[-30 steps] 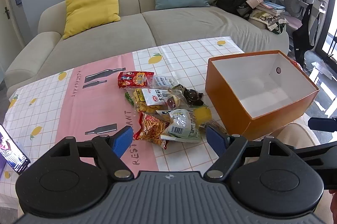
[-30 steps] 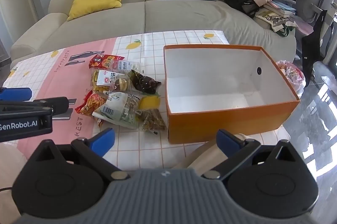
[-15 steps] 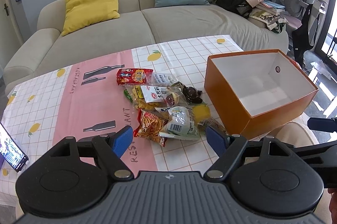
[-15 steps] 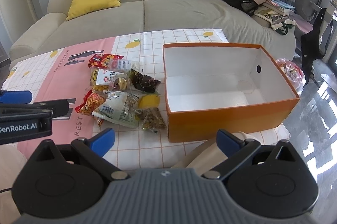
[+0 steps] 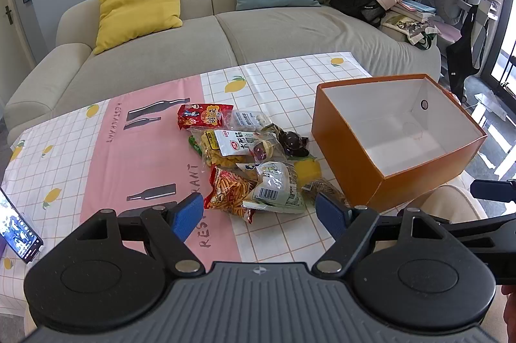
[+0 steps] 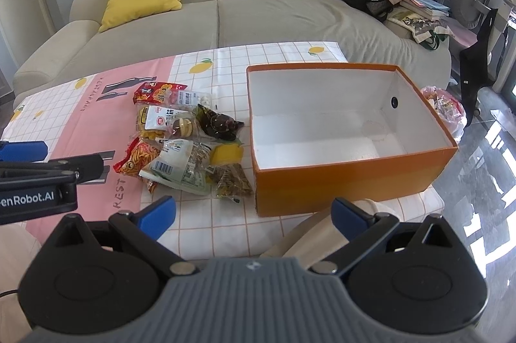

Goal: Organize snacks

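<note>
Orange box (image 6: 351,181) lies open-topped beside my snack pile (image 5: 251,162), long axis across the table (image 5: 96,149); both hand-held grippers, left (image 5: 259,212) and right (image 6: 253,214), gape wide, empty.

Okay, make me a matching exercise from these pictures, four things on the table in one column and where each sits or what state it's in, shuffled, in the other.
Things:
1. orange box
2. red snack packet
3. white barcode packet
4. phone

Places or states:
A. far end of the snack pile
B. empty, open at the top
C. at the table's left edge, screen lit
D. near end of the pile, in front of the left gripper

Pairs: 1-B, 2-A, 3-D, 4-C
</note>
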Tool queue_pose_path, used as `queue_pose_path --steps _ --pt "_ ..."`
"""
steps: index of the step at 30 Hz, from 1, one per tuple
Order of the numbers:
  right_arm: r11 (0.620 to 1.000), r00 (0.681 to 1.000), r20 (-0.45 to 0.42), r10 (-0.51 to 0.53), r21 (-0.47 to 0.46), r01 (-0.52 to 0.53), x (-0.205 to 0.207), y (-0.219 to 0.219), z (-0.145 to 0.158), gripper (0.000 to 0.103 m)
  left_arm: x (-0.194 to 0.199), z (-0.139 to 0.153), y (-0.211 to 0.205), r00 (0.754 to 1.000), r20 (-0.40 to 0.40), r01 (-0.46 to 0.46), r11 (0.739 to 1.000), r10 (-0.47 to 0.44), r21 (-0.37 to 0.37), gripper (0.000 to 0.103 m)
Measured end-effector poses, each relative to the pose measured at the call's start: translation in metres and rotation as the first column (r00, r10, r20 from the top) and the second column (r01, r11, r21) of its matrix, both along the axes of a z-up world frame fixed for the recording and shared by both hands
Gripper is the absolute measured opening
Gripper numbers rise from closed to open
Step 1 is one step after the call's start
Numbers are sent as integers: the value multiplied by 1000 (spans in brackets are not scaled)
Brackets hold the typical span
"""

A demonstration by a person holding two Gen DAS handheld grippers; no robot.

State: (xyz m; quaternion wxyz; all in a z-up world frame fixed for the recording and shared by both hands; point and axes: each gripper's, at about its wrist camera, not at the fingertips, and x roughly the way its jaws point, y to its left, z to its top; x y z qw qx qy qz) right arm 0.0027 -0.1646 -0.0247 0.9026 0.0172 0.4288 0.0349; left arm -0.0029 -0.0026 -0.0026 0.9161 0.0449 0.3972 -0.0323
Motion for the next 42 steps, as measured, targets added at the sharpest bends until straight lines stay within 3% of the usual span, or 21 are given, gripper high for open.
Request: queue_pose_path --steps 42 --pt "1000 1000 -13 -19 11 19 0 0 -1 100 -5 -4 1 1000 -23 5 1000 -5 -19 93"
